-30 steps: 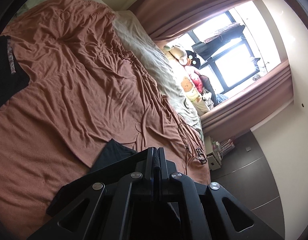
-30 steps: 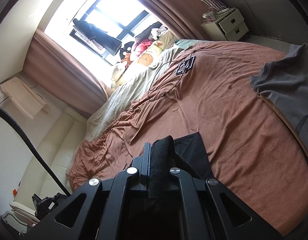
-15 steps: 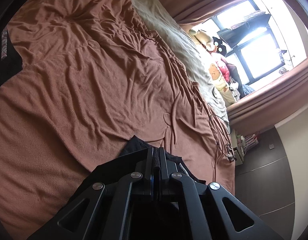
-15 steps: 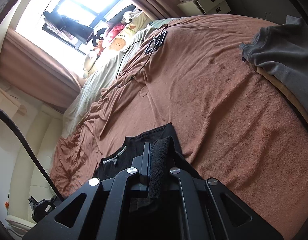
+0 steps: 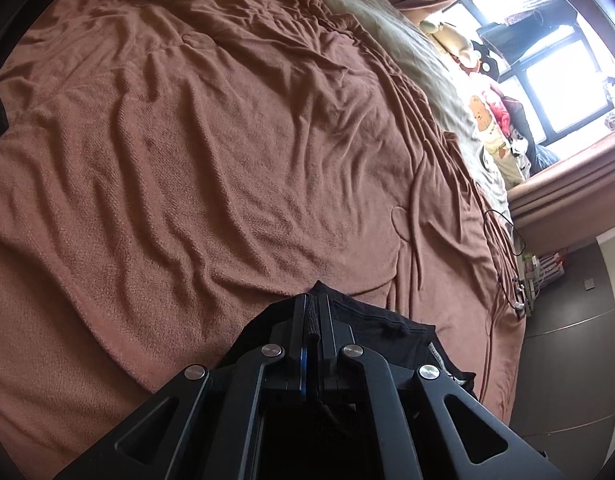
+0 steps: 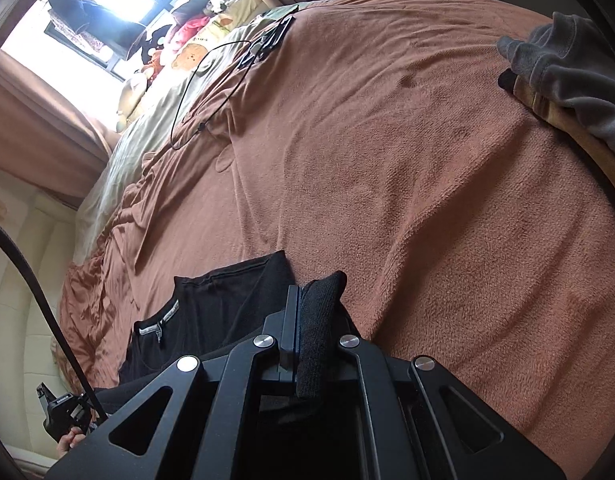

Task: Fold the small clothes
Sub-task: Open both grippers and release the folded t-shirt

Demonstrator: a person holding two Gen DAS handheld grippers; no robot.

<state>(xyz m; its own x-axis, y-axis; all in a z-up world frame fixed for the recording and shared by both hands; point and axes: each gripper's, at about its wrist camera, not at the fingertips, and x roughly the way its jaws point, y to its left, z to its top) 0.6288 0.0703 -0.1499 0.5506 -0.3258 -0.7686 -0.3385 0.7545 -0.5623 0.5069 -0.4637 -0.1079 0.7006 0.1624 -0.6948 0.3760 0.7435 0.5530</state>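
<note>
Both grippers, left [image 5: 312,312] and right [image 6: 307,300], have jaws clenched on the black top [image 6: 227,296] over the brown bedspread [image 6: 387,160]. Its neck label [image 6: 160,322] is too small to read.

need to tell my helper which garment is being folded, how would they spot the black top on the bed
Start at the big bed with the brown blanket. At its near edge lies the black top, pinched by the right gripper and the left gripper. It is the only black garment there, with a silvery trim at its neckline, unlike the grey clothes piled at the far right.
</note>
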